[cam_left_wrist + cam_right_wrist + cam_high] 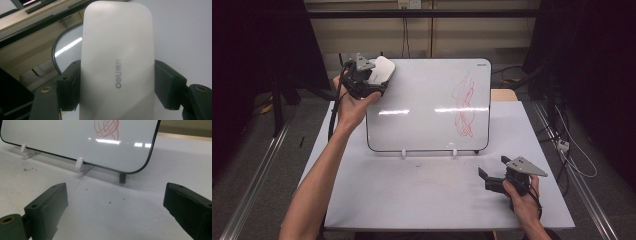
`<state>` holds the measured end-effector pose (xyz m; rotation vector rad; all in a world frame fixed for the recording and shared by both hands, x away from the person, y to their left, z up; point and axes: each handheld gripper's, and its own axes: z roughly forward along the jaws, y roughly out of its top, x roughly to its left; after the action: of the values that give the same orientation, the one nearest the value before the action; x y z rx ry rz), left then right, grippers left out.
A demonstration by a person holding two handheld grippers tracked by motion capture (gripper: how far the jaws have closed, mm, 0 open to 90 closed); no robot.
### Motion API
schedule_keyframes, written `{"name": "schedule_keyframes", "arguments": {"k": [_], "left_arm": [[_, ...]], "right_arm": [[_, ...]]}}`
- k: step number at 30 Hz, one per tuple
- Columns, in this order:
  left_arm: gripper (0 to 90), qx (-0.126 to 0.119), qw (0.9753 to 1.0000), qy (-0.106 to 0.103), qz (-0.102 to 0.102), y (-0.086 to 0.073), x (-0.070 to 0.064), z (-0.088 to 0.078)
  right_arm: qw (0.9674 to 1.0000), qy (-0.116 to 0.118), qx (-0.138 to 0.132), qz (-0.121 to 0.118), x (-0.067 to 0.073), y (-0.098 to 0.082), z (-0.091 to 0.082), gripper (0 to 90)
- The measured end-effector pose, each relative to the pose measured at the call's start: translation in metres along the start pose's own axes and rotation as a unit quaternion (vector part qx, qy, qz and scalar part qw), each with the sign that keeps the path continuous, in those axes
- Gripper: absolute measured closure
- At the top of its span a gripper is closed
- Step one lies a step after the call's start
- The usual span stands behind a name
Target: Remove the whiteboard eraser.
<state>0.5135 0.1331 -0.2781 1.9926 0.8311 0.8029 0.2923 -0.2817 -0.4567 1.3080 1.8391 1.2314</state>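
Both left fingers [70,87] clamp white eraser [117,60] by its sides | eraser against whiteboard [427,110] corner | right fingers [47,205] apart

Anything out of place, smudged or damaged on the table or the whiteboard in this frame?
Nothing is damaged or spilled. The whiteboard stands upright on its clips, with a red scribble on its right half. The table has faint smudges and specks in front of the board. The left gripper holds a white eraser at the board's top left corner.

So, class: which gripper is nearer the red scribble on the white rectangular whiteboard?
Right. The right gripper rests on the table below the red scribble; the left gripper, holding a white eraser, is at the whiteboard's far corner.
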Motion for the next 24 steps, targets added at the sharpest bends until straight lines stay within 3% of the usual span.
{"name": "schedule_keyframes", "arguments": {"k": [18,24], "left_arm": [[30.9,-0.035,0.9993,-0.009,-0.013,-0.013,-0.017,-0.023],[30.9,-0.05,0.9983,-0.012,-0.028,-0.018,-0.023,-0.028]], "right_arm": [[1.0,-0.001,0.001,0.001,0.003,0.003,0.002,6.0],[1.0,0.001,0.001,0.0,0.003,0.002,0.001,6.0]]}}
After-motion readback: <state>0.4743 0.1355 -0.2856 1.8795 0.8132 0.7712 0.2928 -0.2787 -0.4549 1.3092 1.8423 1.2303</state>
